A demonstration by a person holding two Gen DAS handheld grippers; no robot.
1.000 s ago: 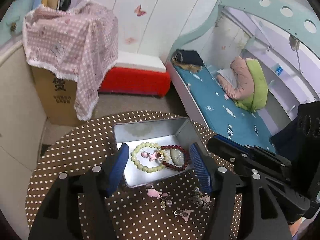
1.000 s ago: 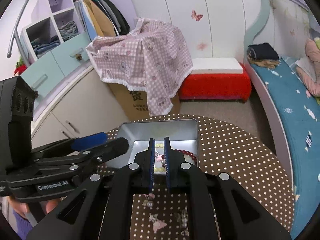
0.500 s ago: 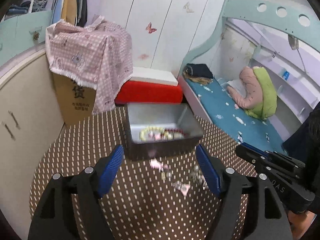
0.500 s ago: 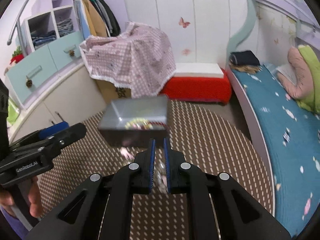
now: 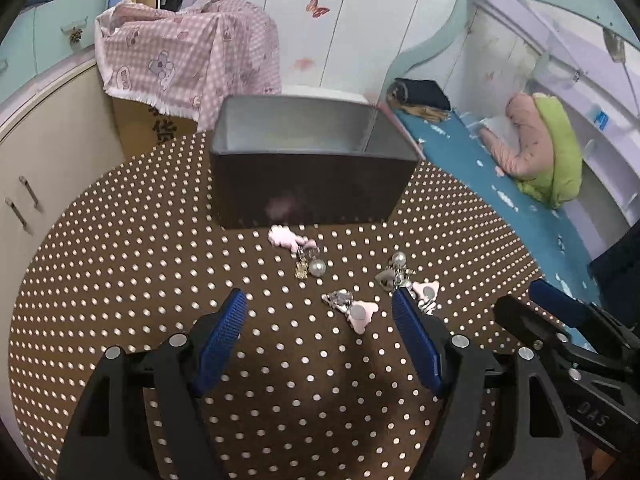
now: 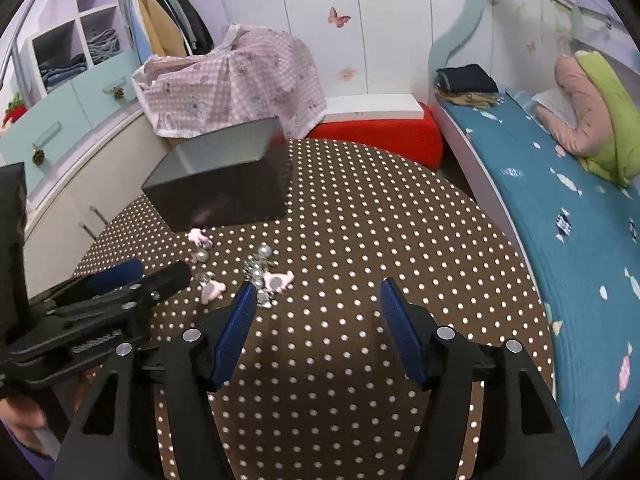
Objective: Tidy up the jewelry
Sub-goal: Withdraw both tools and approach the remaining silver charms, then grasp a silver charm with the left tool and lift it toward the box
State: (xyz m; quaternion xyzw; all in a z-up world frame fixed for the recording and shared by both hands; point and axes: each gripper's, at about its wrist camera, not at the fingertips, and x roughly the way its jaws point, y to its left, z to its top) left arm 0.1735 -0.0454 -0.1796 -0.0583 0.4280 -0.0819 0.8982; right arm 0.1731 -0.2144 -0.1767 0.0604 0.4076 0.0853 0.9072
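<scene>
We are between picks, choosing the next small piece for the tin point(image 5: 308, 184). Our left gripper point(image 5: 320, 320) hangs with jaws wide and nothing between them; the pink clip point(image 5: 360, 314) lies just ahead of its right finger, the pearl point(image 5: 318, 267) farther ahead, the tin beyond. Our right gripper point(image 6: 316, 304) is opening its jaws, nothing between them; the trinkets point(image 6: 264, 276) sit just off its left finger. Next, we judge, one gripper must center over a single piece and close.

Grey rectangular metal tin point(image 5: 308, 184): near wall hides its floor and contents. Small pink and silver trinkets point(image 5: 352, 304) on the dotted tablecloth: individual types too small to tell.
</scene>
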